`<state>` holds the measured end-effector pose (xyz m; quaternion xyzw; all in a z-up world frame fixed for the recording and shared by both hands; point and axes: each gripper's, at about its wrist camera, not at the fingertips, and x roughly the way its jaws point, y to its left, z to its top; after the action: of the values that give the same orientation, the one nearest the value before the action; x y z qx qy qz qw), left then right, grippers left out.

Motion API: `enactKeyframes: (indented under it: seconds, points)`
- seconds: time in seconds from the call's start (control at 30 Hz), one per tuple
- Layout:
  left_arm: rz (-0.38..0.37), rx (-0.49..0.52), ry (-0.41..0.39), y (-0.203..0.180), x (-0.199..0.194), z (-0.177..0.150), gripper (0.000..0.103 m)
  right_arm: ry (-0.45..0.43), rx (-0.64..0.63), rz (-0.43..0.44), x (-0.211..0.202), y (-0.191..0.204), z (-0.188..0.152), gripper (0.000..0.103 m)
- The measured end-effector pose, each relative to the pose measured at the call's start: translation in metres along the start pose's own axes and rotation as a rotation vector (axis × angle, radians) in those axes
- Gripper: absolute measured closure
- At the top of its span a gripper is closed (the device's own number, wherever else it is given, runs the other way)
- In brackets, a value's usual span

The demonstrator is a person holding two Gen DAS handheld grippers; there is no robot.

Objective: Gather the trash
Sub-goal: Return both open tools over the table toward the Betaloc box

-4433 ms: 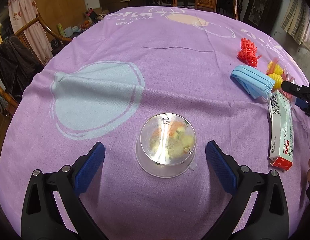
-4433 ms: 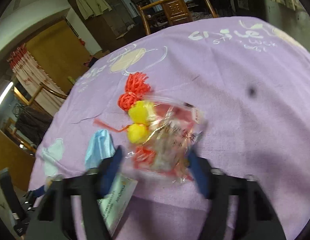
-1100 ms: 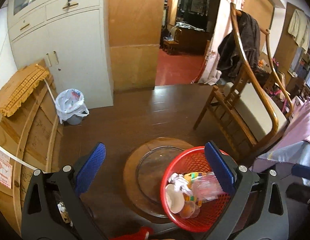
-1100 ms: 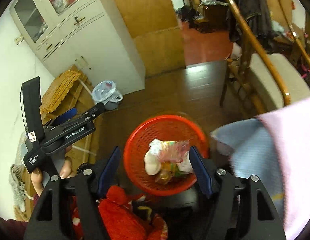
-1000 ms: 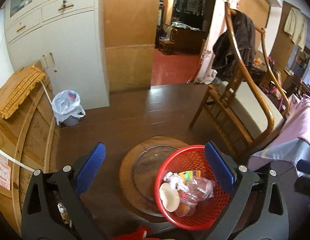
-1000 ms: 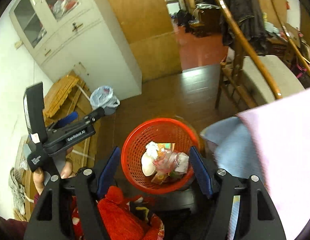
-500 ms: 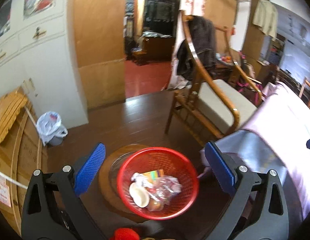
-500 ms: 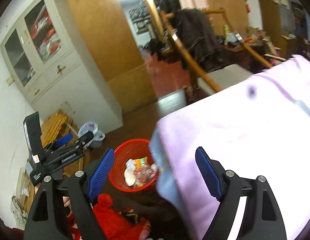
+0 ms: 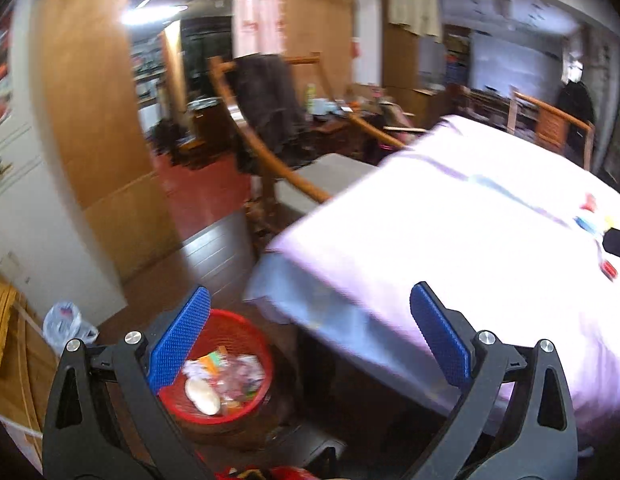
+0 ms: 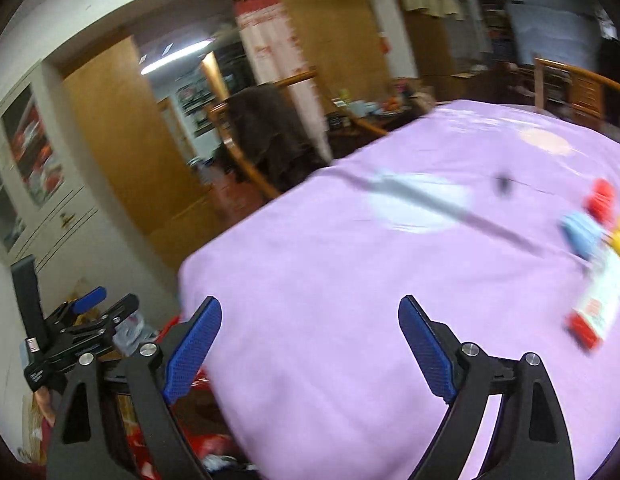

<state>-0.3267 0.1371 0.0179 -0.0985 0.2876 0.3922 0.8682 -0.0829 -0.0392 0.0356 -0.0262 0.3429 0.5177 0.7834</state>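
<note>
While blurred, white-red box [image 10: 598,304] lying lengthwise, angled

purple-clothed table [image 10: 350,280], blurred box [image 10: 598,304], perhaps mask [image 10: 582,236]

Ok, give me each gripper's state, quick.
Left gripper: open, holding nothing.
Right gripper: jaws opening wide, nothing between them.

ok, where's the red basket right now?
Left wrist view, lower left: the red basket sits on the floor beside the draped table, trash inside, partly behind that gripper's left finger.
</note>
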Motion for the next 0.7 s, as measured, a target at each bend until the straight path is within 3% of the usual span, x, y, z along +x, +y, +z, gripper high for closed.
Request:
enactKeyframes:
  seconds: [0.3,0.43,0.57,0.7]
  points:
    - [-0.087,0.218,-0.018,-0.114,0.0,0.001,0.007,-0.094,0.138,-0.148,-0.064,-0.104,-0.018,0.015]
    - [-0.183,0.273,0.0,-0.151,0.005,0.01,0.007,-0.136,0.202,-0.201,-0.08,-0.141,-0.016,0.014]
    - [-0.295,0.314,0.018,-0.197,0.016,0.032,0.007,-0.196,0.254,-0.32,-0.095,-0.186,-0.006,0.013]
    - [-0.42,0.357,0.043,-0.252,0.024,0.047,0.007,-0.23,0.327,-0.386,-0.1,-0.224,-0.001,0.009]
